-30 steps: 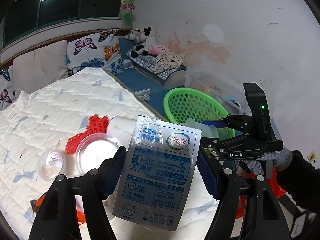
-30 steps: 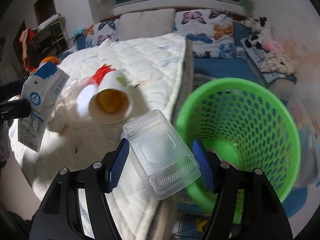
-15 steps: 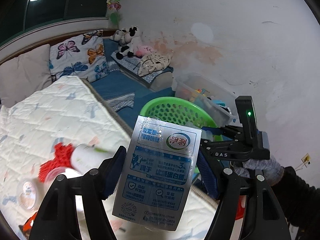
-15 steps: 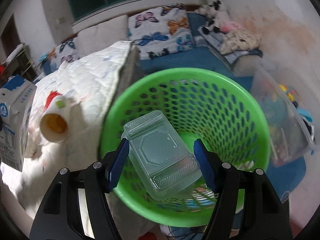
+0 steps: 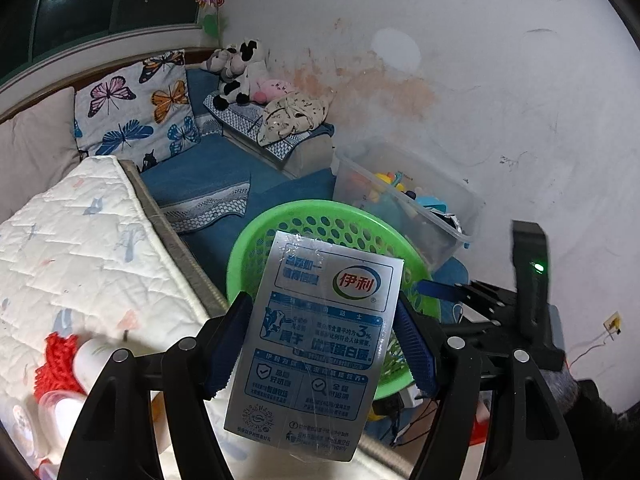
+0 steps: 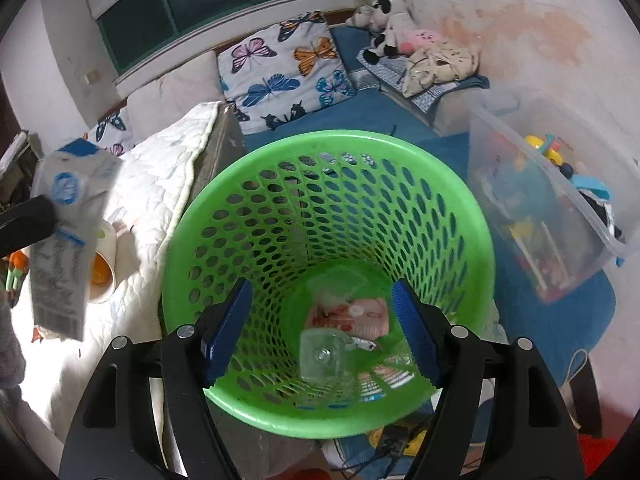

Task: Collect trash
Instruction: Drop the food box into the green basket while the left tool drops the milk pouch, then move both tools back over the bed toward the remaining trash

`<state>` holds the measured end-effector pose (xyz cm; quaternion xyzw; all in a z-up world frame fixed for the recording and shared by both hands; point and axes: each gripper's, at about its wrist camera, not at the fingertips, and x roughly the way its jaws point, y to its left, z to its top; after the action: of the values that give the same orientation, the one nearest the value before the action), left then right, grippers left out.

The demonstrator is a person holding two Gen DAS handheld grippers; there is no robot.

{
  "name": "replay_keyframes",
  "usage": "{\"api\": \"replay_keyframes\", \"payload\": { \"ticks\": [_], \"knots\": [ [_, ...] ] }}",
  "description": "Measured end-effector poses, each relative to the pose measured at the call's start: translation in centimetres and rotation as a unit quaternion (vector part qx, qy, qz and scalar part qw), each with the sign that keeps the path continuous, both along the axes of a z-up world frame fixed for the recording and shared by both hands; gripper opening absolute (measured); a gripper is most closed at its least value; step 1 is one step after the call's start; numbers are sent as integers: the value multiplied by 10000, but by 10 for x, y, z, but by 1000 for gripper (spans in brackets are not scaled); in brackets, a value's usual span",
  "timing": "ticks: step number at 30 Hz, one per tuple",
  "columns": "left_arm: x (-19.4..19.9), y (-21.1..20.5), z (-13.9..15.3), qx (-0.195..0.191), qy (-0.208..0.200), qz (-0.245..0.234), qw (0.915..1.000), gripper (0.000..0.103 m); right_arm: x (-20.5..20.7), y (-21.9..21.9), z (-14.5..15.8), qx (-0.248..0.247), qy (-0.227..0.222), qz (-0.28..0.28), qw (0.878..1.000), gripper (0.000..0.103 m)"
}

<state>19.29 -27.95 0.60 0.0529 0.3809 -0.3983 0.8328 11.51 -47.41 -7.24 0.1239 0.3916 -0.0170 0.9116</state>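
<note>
Left gripper [image 5: 320, 356]: blue pads closed against both sides of a silver-and-blue milk carton [image 5: 316, 344], held upright with its printed face toward the camera, above the edge of the bed [image 5: 80, 256] and just in front of the basket. Right gripper [image 6: 320, 328]: fingers spread wide with nothing between them, poised over the mouth of the green basket [image 6: 240, 184]. Green basket: perforated plastic, standing on the floor close beside the bed's edge; at its bottom lie a clear plastic box [image 6: 322, 356], a pink-and-red wrapper [image 6: 360, 314] just behind the box, and other scraps too small to identify. Milk carton, right wrist view [image 6: 64, 240]: at the left of the frame, over the bed. Paper cup [image 6: 102, 266]: on its side on the white quilt, open end facing the camera, orange inside, partly hidden behind the carton. Red knitted piece [image 5: 54, 364]: on the quilt near the bed's front edge, touching the white cup [image 5: 90, 360]. Clear storage bin [image 6: 552, 208]: on the floor to the right of the basket, holding toys. Butterfly pillow [image 6: 280, 64]: at the head of the bed. Stuffed animals [image 6: 392, 20]: piled in the far corner against the stained wall.
</note>
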Motion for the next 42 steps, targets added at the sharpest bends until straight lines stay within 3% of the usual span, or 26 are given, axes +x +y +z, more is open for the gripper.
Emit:
{"api": "replay_keyframes", "payload": {
  "ticks": [14,18,21,31,42],
  "knots": [
    [21,-40,-25,204,212,142,9995,68,-28,-8,2,171,-126,-180,9996,76],
    [21,-41,-28,152,319,164,9992,78,-33,-7,5,204,-190,-183,9994,77],
    [19,-37,-27,182,283,178,9993,78,-35,-3,9,221,-248,-155,9993,78],
    [0,14,-13,22,149,427,9990,78,-26,32,21,155,-271,312,9990,78],
    [-24,105,-7,-53,-40,1081,9941,78,4,93,31,-4,-157,1141,9933,78]
  ]
}}
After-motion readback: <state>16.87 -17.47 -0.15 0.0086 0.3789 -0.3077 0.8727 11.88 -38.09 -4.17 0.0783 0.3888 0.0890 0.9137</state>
